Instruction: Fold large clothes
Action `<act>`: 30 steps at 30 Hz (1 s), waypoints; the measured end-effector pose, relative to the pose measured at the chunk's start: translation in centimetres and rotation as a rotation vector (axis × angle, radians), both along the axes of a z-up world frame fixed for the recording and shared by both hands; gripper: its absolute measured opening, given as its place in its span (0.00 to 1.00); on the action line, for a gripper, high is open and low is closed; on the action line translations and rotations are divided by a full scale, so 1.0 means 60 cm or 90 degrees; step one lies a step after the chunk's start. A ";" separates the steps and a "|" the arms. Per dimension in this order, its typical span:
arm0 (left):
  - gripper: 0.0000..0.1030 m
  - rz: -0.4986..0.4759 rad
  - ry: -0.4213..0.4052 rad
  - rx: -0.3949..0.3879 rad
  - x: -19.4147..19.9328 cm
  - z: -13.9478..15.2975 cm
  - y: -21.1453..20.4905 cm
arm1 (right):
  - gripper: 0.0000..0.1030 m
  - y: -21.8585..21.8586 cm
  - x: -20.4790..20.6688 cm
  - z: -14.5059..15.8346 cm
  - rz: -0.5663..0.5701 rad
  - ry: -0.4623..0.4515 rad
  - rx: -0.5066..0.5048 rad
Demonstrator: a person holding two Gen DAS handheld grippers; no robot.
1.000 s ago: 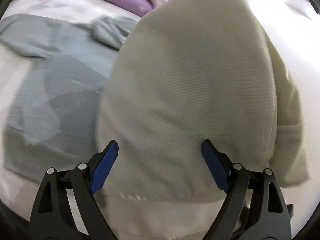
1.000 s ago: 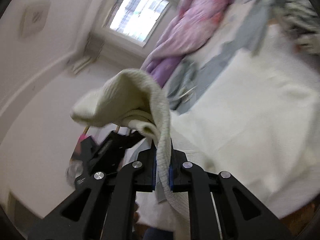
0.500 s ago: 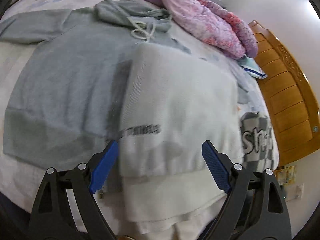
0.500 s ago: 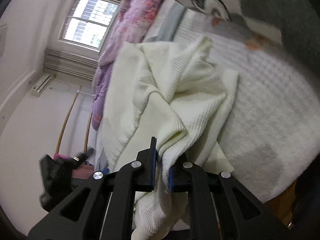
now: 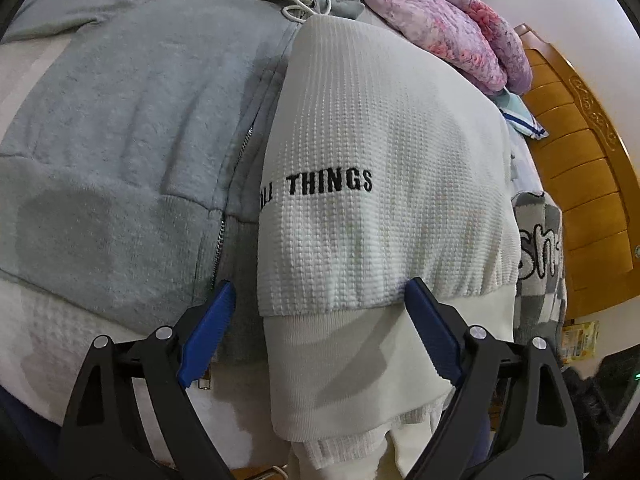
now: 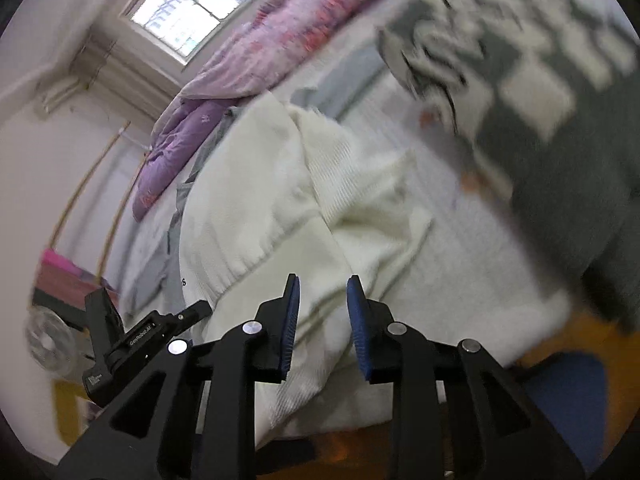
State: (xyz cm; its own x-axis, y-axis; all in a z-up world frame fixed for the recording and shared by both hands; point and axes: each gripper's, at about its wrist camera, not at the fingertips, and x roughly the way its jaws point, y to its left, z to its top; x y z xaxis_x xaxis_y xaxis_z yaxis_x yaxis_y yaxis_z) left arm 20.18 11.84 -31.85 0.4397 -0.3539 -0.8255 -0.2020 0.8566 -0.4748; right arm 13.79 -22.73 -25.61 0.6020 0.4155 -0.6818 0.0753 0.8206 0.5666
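Bright barred window (image 6: 196, 12) in a pale wall (image 6: 44, 168); carved orange wooden headboard (image 5: 580, 184) beside the bed.

One cream sweater (image 5: 380, 160), one grey hoodie (image 5: 120, 140), perhaps one quilt (image 5: 440, 20).

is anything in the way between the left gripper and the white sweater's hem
Nothing visible. The left gripper hangs open right over the white waffle-knit sweater, its ribbed hem between the blue pads. The grey zip hoodie lies beside and partly beneath, not between.
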 end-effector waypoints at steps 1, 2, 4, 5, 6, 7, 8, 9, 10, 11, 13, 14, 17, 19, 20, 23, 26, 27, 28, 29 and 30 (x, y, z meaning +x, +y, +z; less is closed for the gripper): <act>0.83 -0.004 0.000 -0.004 -0.002 -0.002 0.000 | 0.24 0.004 0.001 0.010 0.003 -0.015 -0.012; 0.83 -0.012 0.003 -0.009 -0.002 -0.003 -0.003 | 0.24 0.013 0.007 0.019 0.016 -0.029 -0.019; 0.83 -0.031 0.008 -0.018 -0.006 -0.007 -0.012 | 0.24 0.028 0.040 0.015 0.042 -0.035 -0.017; 0.83 -0.033 0.005 -0.015 -0.009 -0.008 -0.015 | 0.24 0.039 0.055 0.009 0.054 -0.033 -0.020; 0.83 -0.035 0.001 -0.014 -0.011 -0.008 -0.016 | 0.24 0.051 0.073 -0.001 0.072 -0.027 -0.021; 0.83 -0.037 -0.001 -0.015 -0.014 -0.009 -0.016 | 0.24 0.060 0.087 -0.010 0.086 -0.023 -0.026; 0.83 -0.036 0.001 -0.019 -0.015 -0.011 -0.015 | 0.24 0.072 0.102 -0.018 0.099 -0.019 -0.035; 0.83 -0.035 0.003 -0.026 -0.016 -0.013 -0.013 | 0.19 0.083 0.118 -0.035 0.118 0.001 -0.049; 0.83 -0.036 0.004 -0.029 -0.017 -0.013 -0.013 | 0.16 0.089 0.128 -0.049 0.114 0.025 -0.079; 0.83 -0.039 0.006 -0.027 -0.018 -0.014 -0.014 | 0.07 0.084 0.138 -0.075 0.105 0.056 -0.091; 0.83 -0.046 0.006 -0.021 -0.020 -0.016 -0.017 | 0.00 0.057 0.143 -0.112 0.070 0.094 -0.026; 0.84 -0.048 0.004 -0.019 -0.022 -0.017 -0.018 | 0.00 0.048 0.142 -0.122 0.064 0.100 0.003; 0.85 -0.045 0.007 -0.024 -0.022 -0.020 -0.017 | 0.00 0.049 0.144 -0.123 0.074 0.100 -0.016; 0.85 -0.042 0.010 -0.029 -0.020 -0.020 -0.018 | 0.00 0.064 0.147 -0.120 0.084 0.094 -0.057; 0.85 -0.040 0.010 -0.030 -0.020 -0.020 -0.021 | 0.00 0.063 0.148 -0.122 0.080 0.095 -0.053; 0.85 -0.036 0.016 -0.050 -0.024 -0.021 -0.018 | 0.00 0.052 0.142 -0.121 0.072 0.086 -0.009; 0.85 -0.033 0.018 -0.062 -0.036 -0.025 -0.012 | 0.08 0.018 0.109 -0.119 0.050 0.081 0.077; 0.85 -0.034 0.016 -0.063 -0.040 -0.026 -0.012 | 0.16 0.010 0.099 -0.119 0.046 0.075 0.095; 0.85 -0.034 0.013 -0.065 -0.044 -0.028 -0.013 | 0.21 0.004 0.090 -0.119 0.043 0.069 0.111; 0.85 -0.031 0.012 -0.068 -0.047 -0.030 -0.011 | 0.29 -0.007 0.076 -0.120 0.033 0.063 0.131; 0.85 -0.027 0.011 -0.073 -0.048 -0.030 -0.010 | 0.32 -0.014 0.062 -0.116 0.019 0.058 0.141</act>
